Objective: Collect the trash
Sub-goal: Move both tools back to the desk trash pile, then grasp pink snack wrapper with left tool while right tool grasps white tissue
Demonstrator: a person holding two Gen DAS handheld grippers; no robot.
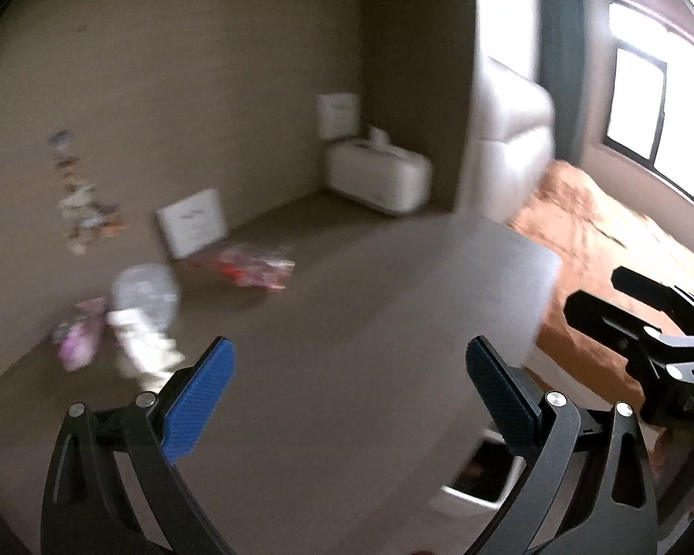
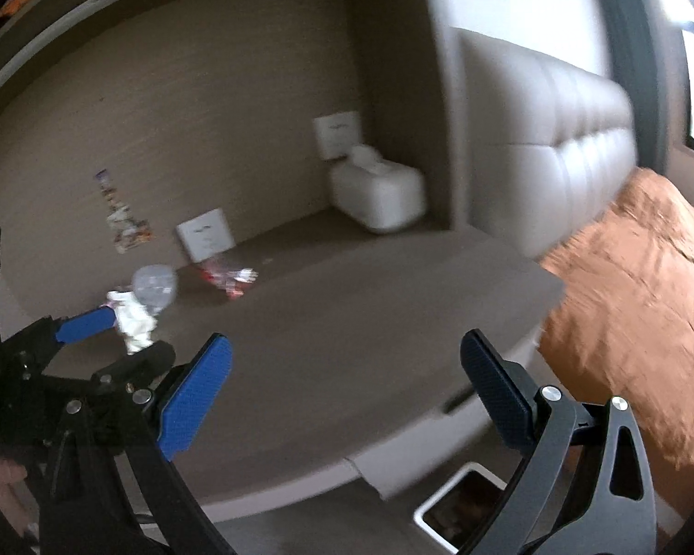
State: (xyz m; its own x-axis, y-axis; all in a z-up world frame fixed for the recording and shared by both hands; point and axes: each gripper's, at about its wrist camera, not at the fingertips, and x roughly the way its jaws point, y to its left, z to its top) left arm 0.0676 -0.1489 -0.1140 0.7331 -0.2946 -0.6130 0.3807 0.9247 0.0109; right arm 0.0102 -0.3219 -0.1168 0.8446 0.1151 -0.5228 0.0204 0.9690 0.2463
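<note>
Both views blurred. Left claw (image 1: 349, 397), blue-padded fingers spread wide apart with nothing between them, low centre of the left wrist view above the grey-brown counter (image 1: 347, 347). Right claw (image 2: 344, 395) likewise spread and empty, low centre of the right wrist view; also seen as black linkage at the right edge of the left view. Trash lying at centre left of the counter, well apart from both claws: crumpled white paper wad (image 1: 141, 342), touching a clear crushed plastic cup (image 1: 145, 293), with a purple wrapper (image 1: 78, 337) just beside to the left. Red-and-white crinkled plastic packet (image 1: 250, 266) farther back, near a white square card (image 1: 194, 222) leaning on the wall. White rounded tissue box (image 1: 379, 175) in the back corner. White open bin (image 2: 458, 504) at bottom, below the counter edge. Orange rumpled bedspread (image 2: 634, 305) at right.
</note>
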